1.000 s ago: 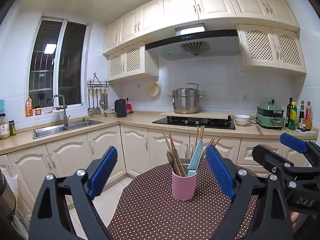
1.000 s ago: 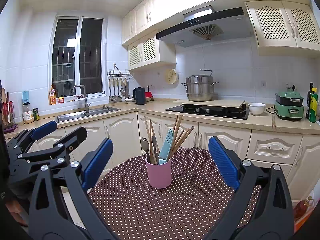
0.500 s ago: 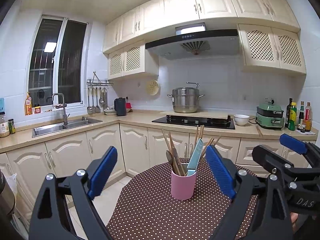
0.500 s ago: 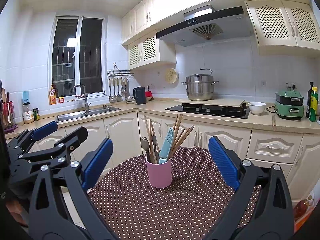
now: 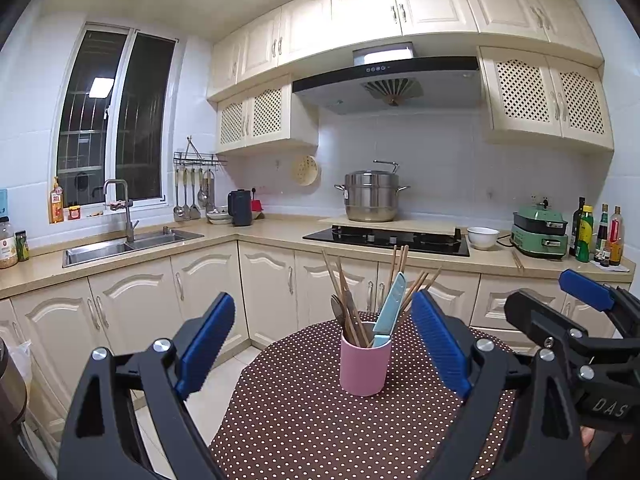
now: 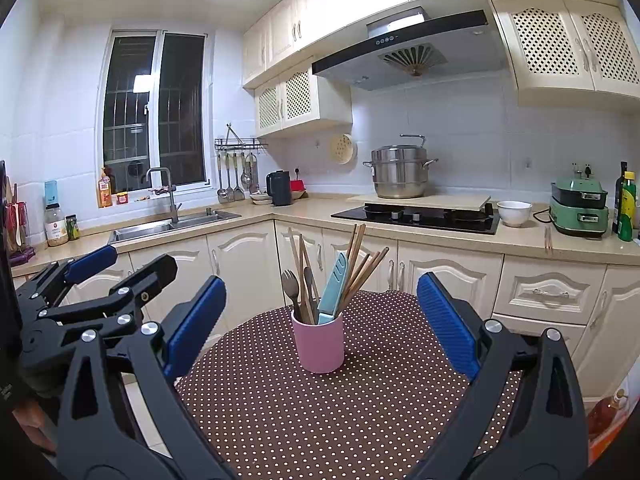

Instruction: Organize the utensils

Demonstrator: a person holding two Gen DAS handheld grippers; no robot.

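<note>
A pink cup (image 5: 365,368) (image 6: 319,345) stands upright on a round table (image 5: 304,432) (image 6: 360,420) covered in brown cloth with white dots. It holds several wooden chopsticks (image 5: 400,264) (image 6: 357,240), a dark spoon and fork (image 6: 289,284) and a light blue knife (image 5: 390,306) (image 6: 333,288). My left gripper (image 5: 322,346) hovers open above the near side of the table, the cup ahead between its blue pads, untouched. My right gripper (image 6: 320,324) is open too, framing the cup from farther back. Each gripper shows at the edge of the other's view.
Kitchen counters run behind the table, with a sink (image 5: 120,246), a black hob (image 5: 386,238) bearing a steel pot (image 5: 372,198), a white bowl (image 5: 483,237), a green cooker (image 5: 541,233) and bottles (image 5: 600,234). Ladles hang on a wall rack (image 5: 194,196). Pale floor lies left of the table.
</note>
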